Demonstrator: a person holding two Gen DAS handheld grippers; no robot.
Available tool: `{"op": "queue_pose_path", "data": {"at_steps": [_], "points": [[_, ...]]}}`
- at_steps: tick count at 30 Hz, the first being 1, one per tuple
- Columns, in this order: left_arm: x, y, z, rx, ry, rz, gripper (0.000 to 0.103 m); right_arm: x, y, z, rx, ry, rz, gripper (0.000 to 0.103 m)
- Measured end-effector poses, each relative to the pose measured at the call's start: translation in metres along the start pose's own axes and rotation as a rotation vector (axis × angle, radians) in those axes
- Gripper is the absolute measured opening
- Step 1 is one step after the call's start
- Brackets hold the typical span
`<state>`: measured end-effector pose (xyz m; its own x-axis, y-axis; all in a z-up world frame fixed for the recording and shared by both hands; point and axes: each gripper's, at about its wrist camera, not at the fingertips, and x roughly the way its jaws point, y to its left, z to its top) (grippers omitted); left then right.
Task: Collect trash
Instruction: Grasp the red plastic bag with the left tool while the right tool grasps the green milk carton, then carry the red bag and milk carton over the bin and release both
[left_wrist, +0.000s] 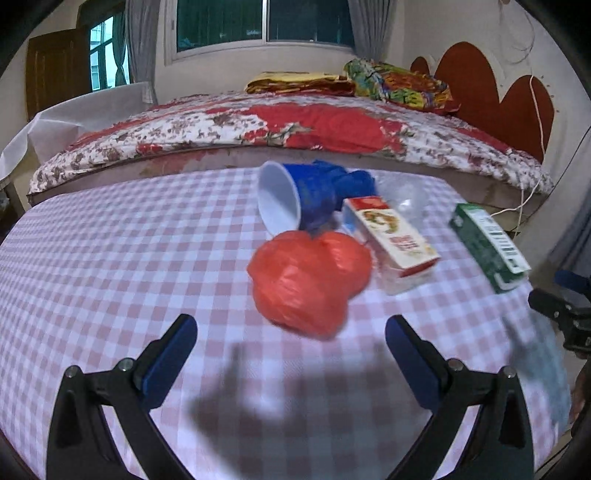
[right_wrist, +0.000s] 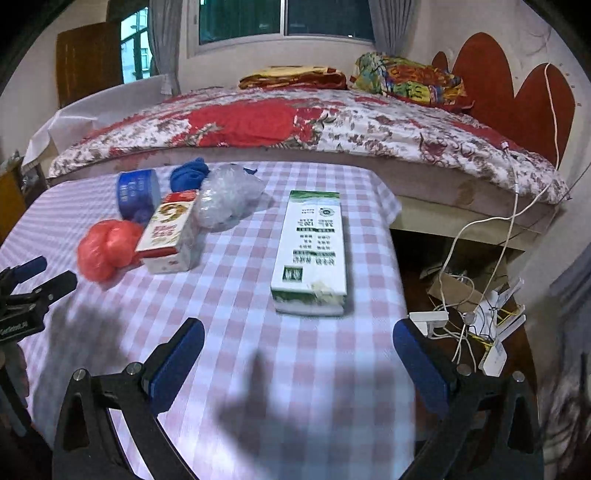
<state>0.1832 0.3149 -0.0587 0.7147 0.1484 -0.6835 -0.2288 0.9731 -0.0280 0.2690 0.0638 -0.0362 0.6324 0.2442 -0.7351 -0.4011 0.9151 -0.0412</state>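
Observation:
Trash lies on a pink checked tablecloth. A crumpled red plastic bag lies just ahead of my open, empty left gripper. Behind it a blue paper cup lies on its side, with a blue cloth wad, a red-and-white carton and clear plastic wrap. A green-and-white box lies flat ahead of my open, empty right gripper. In the right view the red bag, carton, cup and wrap sit at left.
A bed with a floral quilt runs along the table's far edge. Right of the table, cables and white adapters lie on the floor. The other gripper shows at the frame edge in each view.

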Motion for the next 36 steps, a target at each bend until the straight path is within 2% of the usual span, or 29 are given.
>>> {"op": "queue_pose_path", "data": {"at_steps": [4,11,12,13,14,15,16,17,18,20,27,36], "points": [[0.02,0.0,0.005,0.037,0.045,0.005,0.102,0.025,-0.002,0.01,0.023,0.029,-0.031,0.103],[0.043,-0.007,0.015,0.073,0.075,-0.023,0.1,0.051,-0.014,0.02,0.065,0.07,-0.007,0.103],[0.045,-0.008,0.016,0.079,0.082,-0.025,0.1,0.054,-0.015,0.021,0.069,0.074,0.0,0.102],[0.047,-0.009,0.018,0.083,0.086,-0.027,0.098,0.056,-0.015,0.022,0.07,0.078,0.002,0.096],[0.048,-0.009,0.019,0.085,0.088,-0.034,0.094,0.059,-0.016,0.023,0.073,0.086,0.006,0.091],[0.049,-0.009,0.019,0.087,0.093,-0.043,0.09,0.061,-0.018,0.024,0.081,0.093,0.015,0.079],[0.05,-0.009,0.019,0.089,0.097,-0.056,0.075,0.062,-0.019,0.024,0.09,0.101,0.031,0.067],[0.051,-0.009,0.018,0.086,0.102,-0.069,0.061,0.063,-0.02,0.024,0.093,0.105,0.037,0.063],[0.051,-0.008,0.018,0.08,0.106,-0.079,0.057,0.062,-0.02,0.023,0.092,0.104,0.037,0.058],[0.048,-0.007,0.018,0.076,0.093,-0.088,0.047,0.061,-0.021,0.023,0.091,0.093,0.045,0.058],[0.027,-0.008,0.01,0.059,0.045,-0.087,0.044,0.04,-0.02,0.009,0.073,0.055,0.053,0.057],[-0.012,-0.027,0.0,0.062,0.005,-0.131,0.043,-0.01,-0.024,-0.016,0.058,-0.016,0.042,0.056]]}}
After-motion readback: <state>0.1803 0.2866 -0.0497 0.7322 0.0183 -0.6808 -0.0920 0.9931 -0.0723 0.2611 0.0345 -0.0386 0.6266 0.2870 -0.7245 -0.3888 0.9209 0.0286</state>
